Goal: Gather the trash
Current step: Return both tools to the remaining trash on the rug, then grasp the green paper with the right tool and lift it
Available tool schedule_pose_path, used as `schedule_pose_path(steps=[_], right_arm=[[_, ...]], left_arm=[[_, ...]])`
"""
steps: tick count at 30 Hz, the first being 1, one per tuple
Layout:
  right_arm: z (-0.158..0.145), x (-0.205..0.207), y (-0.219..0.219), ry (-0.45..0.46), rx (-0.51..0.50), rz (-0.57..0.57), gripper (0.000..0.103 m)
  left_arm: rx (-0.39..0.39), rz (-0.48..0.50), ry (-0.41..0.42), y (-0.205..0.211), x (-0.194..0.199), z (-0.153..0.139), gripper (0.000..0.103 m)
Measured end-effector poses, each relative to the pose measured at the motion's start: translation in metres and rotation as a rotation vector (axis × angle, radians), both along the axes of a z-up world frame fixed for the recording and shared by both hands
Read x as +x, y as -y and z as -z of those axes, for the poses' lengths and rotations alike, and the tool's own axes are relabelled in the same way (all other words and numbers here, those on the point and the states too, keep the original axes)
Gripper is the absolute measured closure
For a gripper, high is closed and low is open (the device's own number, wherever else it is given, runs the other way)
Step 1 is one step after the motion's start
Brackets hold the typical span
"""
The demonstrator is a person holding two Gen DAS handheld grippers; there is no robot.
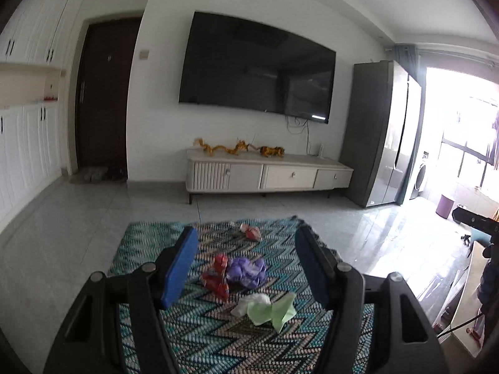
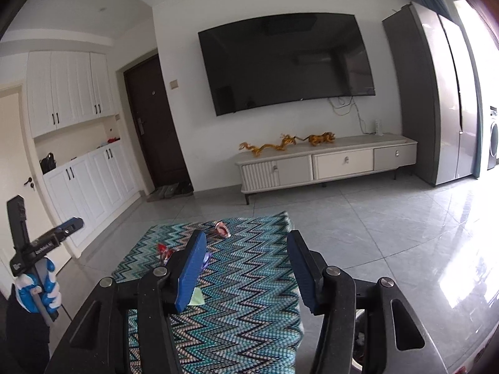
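Observation:
Several pieces of trash lie on a teal zigzag rug. In the left wrist view a crumpled green and white wrapper is nearest, a purple wrapper and a red wrapper lie behind it, and a red and white wrapper is farther back. My left gripper is open and empty above them. My right gripper is open and empty over the rug. Its left finger hides most of the trash; the far wrapper and a red wrapper show.
A white TV cabinet stands under a wall TV, with a grey fridge to its right. White cupboards and a dark door are on the left. A purple bin stands far right. Grey tile floor surrounds the rug.

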State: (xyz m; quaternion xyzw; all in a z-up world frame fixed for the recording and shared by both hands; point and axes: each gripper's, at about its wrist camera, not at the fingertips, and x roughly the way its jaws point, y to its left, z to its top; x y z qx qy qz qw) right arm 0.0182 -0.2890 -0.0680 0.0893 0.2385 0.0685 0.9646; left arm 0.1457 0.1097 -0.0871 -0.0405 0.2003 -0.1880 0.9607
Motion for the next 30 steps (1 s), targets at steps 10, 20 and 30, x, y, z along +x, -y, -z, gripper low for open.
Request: schedule_pose_path(steps=[10,20,30], right_arm=[[0.064,0.054,-0.076,-0.182,-0.006,-0.166,0.052],[0.148,0.113,-0.149,-0.387,0.011,-0.303,0.052],[0.205,0.149,-0.186,-0.510,0.008,-0.335,0.056]], left_arm=[[-0.067,0.011,-0.156,-0.023,0.050,0.081,0.048],[-0.069,0.050,-0.265,-0.025,0.084,0.139,0.048],[-0.089,0.066,-0.336,-0.022,0.107,0.166,0.048]])
